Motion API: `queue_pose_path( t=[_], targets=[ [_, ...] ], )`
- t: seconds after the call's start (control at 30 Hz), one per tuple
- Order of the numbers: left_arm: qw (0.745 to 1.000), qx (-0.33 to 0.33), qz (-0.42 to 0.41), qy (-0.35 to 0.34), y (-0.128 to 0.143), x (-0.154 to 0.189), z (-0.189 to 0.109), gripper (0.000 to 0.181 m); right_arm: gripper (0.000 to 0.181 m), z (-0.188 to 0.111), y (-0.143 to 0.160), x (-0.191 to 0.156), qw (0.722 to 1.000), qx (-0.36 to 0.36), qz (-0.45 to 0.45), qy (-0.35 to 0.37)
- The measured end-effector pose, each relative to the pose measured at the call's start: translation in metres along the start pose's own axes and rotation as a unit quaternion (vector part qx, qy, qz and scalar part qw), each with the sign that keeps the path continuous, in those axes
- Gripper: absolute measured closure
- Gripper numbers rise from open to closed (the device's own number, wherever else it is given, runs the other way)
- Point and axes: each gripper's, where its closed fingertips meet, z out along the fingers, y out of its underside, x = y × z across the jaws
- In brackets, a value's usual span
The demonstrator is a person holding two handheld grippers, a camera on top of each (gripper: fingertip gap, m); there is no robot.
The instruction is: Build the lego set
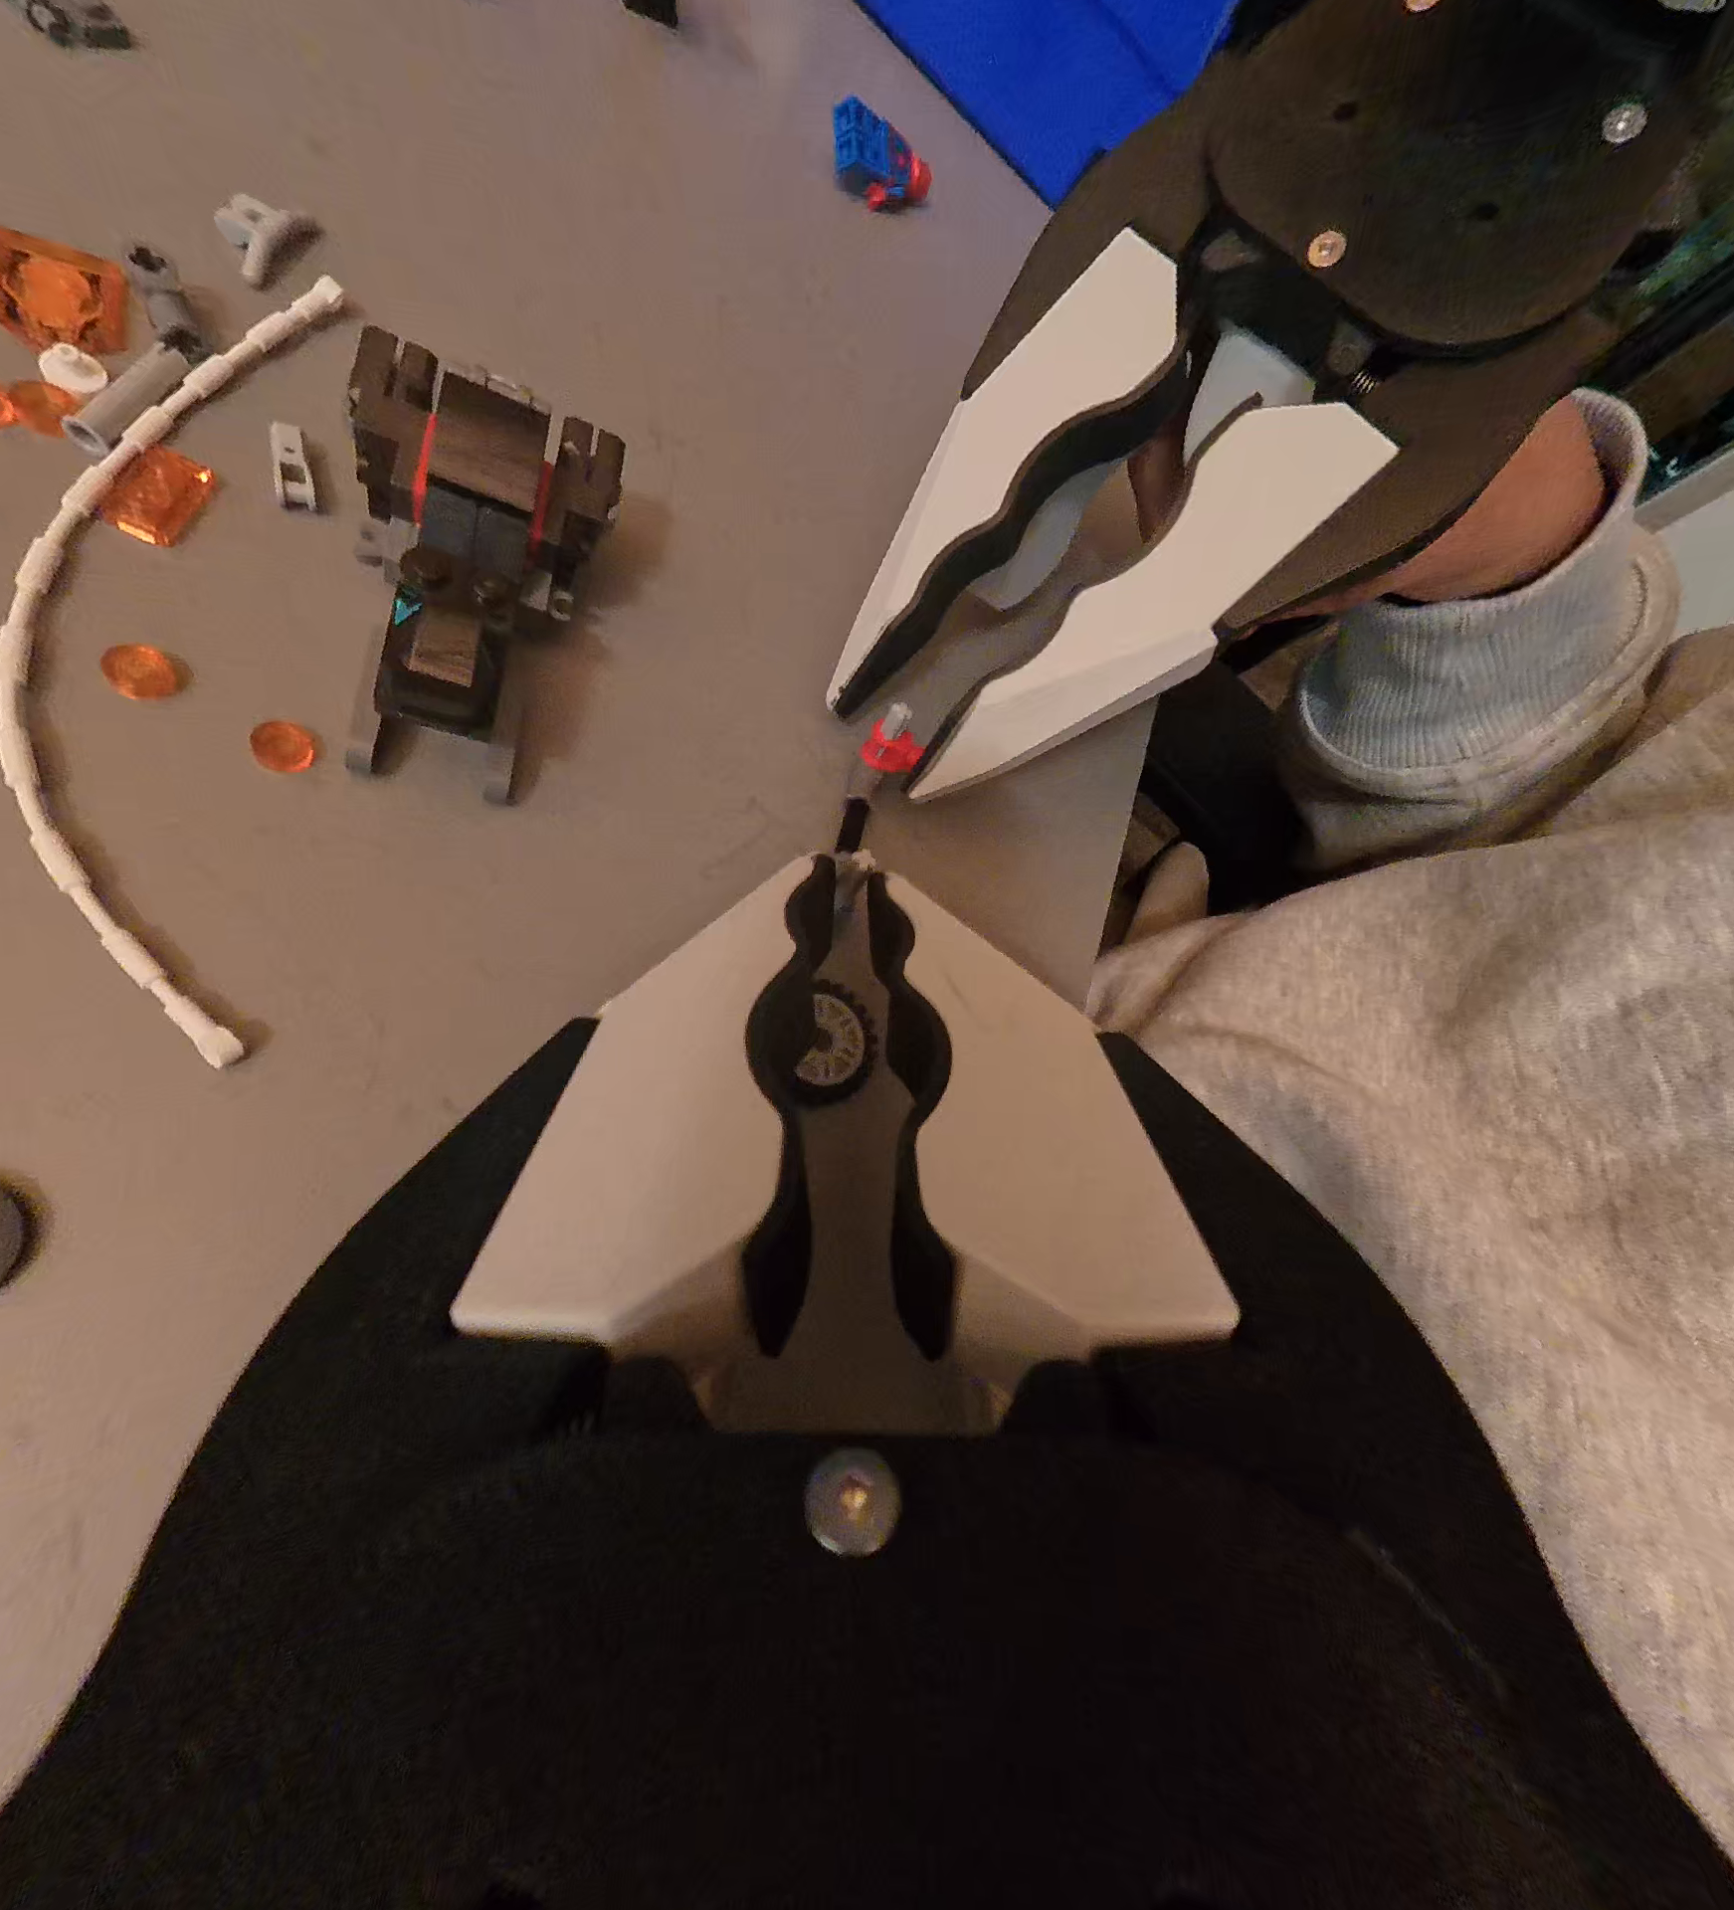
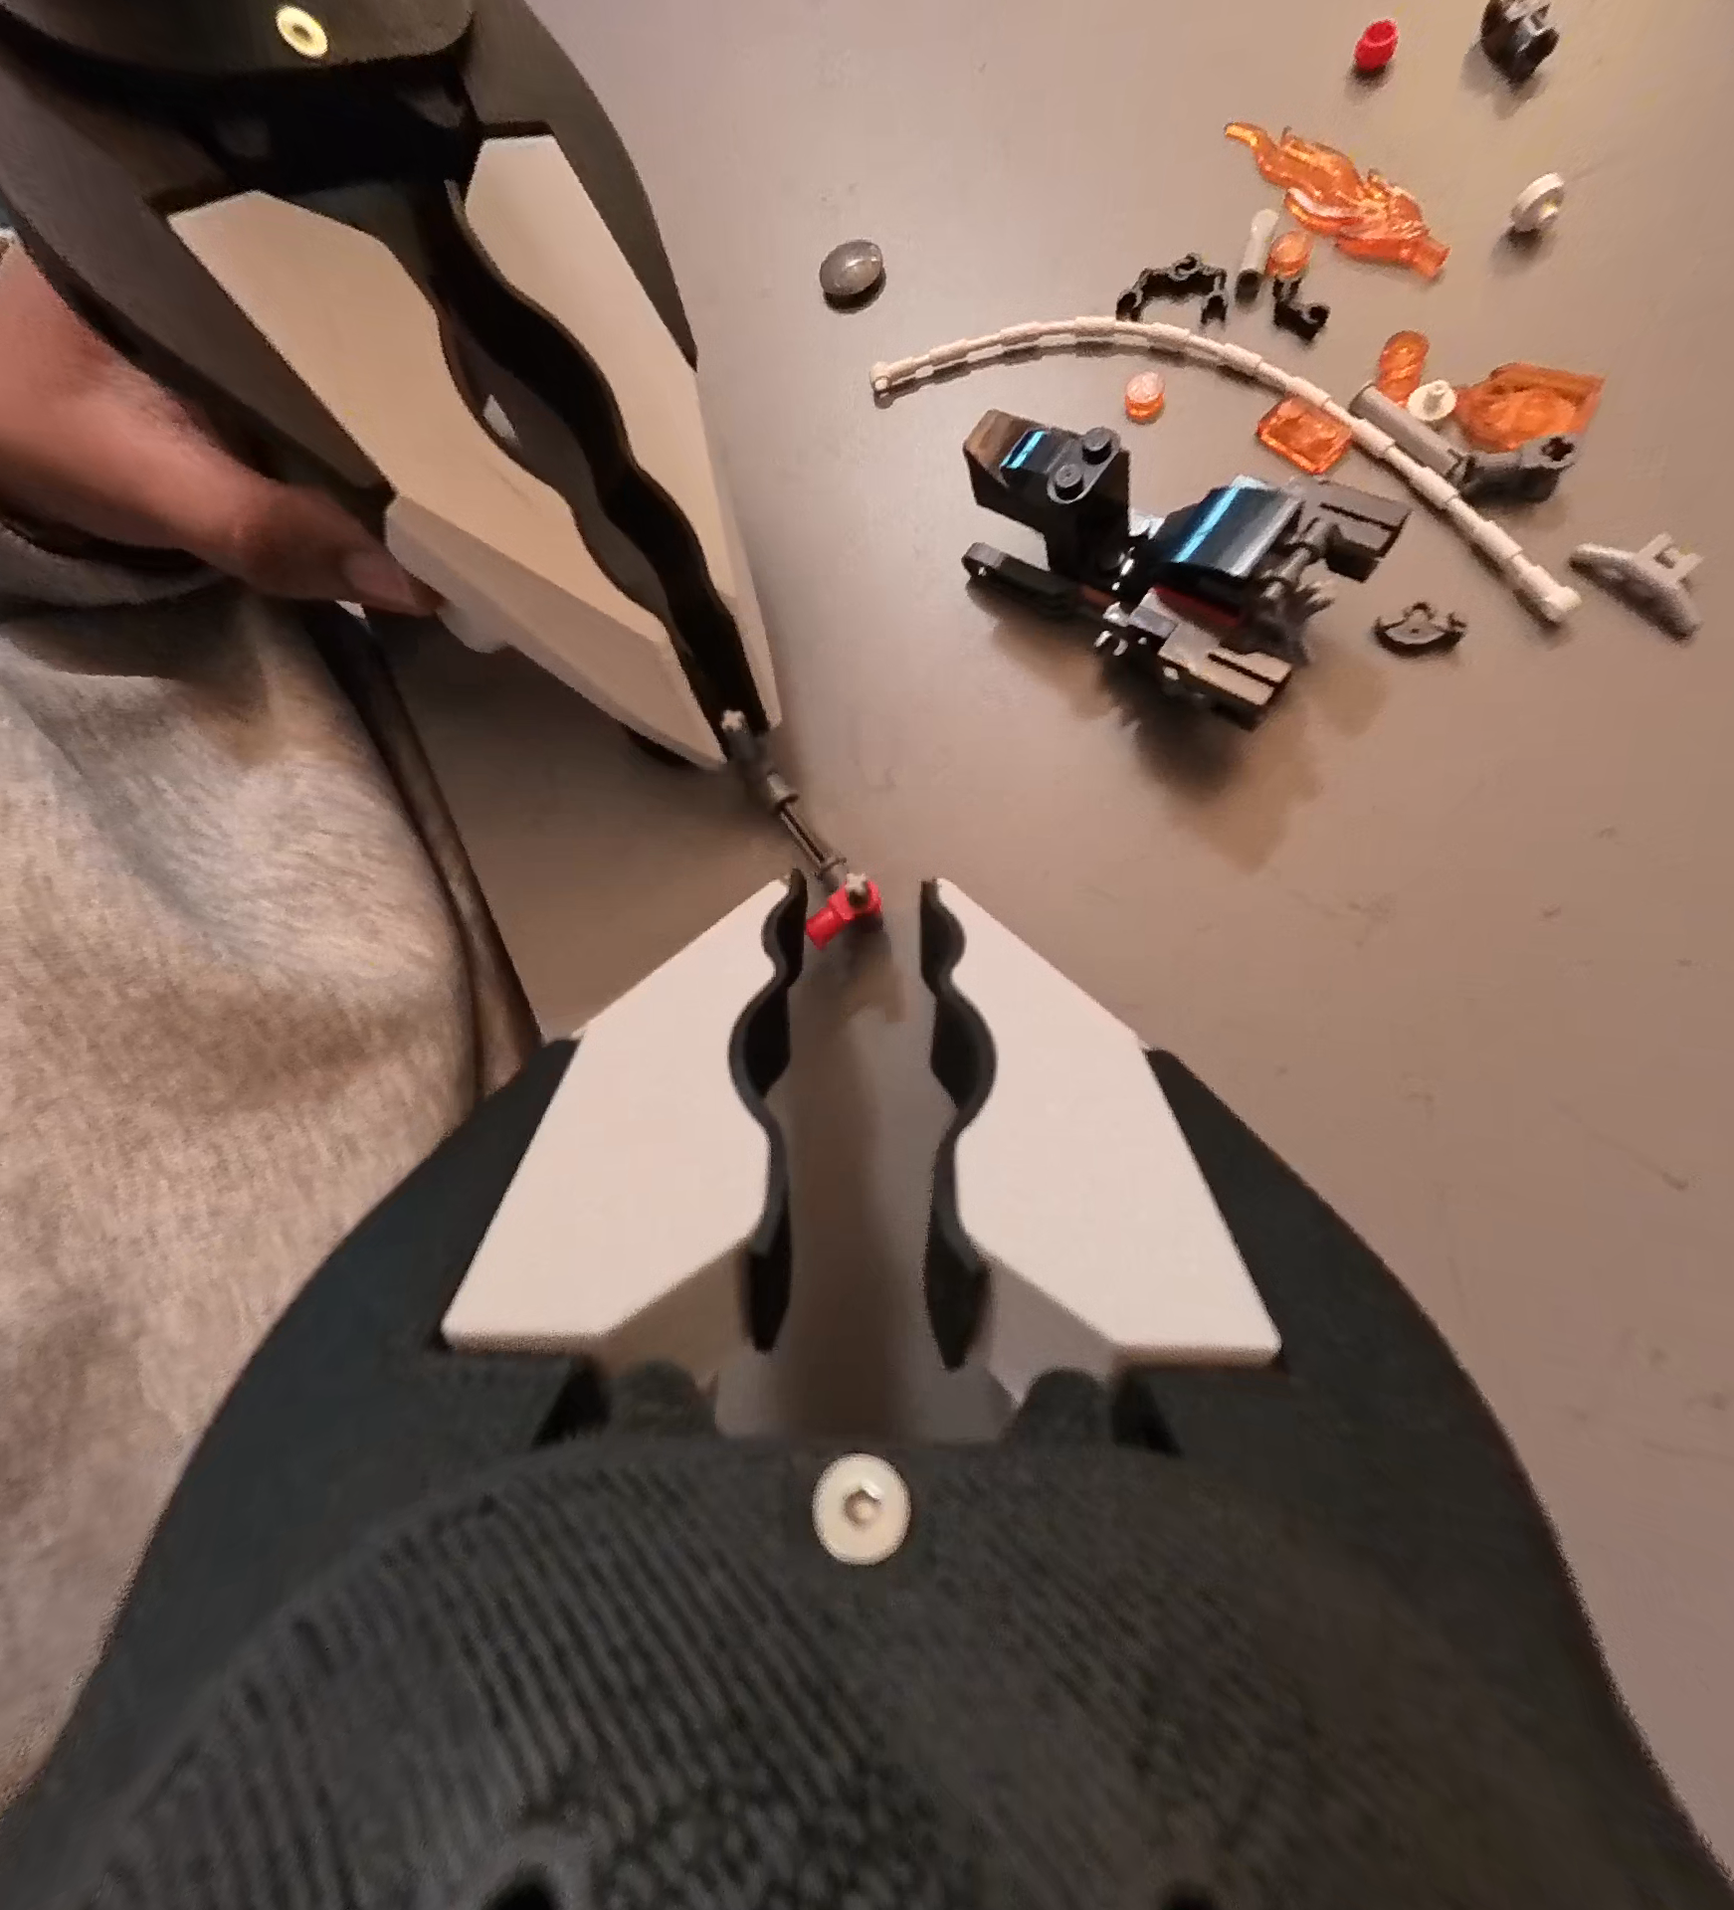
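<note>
My left gripper is shut on a thin black and grey rod that sticks out past its tips. A small red piece sits on the rod's far end. A small black wheel with a grey hub sits in the round recess between the left fingers. My right gripper is open, with the red piece between its tips, close to its left finger. The rod runs from there up to the left gripper. The partly built black model lies on the table.
A white flexible hose, several clear orange pieces and small grey and black parts lie around the model. A blue piece and a blue box lie farther off. A grey dome is nearby. A person's grey sleeve borders the table. My two grippers' fingertips are within a few centimetres of each other. The left tips stand about 12 cm off the grey dome.
</note>
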Motion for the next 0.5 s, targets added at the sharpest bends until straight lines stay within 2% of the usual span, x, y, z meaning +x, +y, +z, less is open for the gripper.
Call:
queue_pose_path(
  t=[0.3, 0.37, 0.5],
  targets=[
    [1.0, 0.002, -0.022, -0.004, -0.0005, -0.0054, -0.0004, 0.176, 0.159, -0.0003, 0.0093, -0.0016, 0.994, -0.008, -0.113, 0.01],
    [1.0, 0.0, -0.019, -0.003, -0.0001, -0.0046, -0.0002, 0.175, 0.17, -0.0018, 0.0064, -0.0012, 0.993, 0.002, -0.12, 0.013],
    [1.0, -0.007, -0.002, 0.019, 0.0017, 0.004, 0.001, 0.163, 0.172, -0.0039, 0.0031, -0.0011, 0.995, 0.014, -0.102, 0.004]
  ],
)
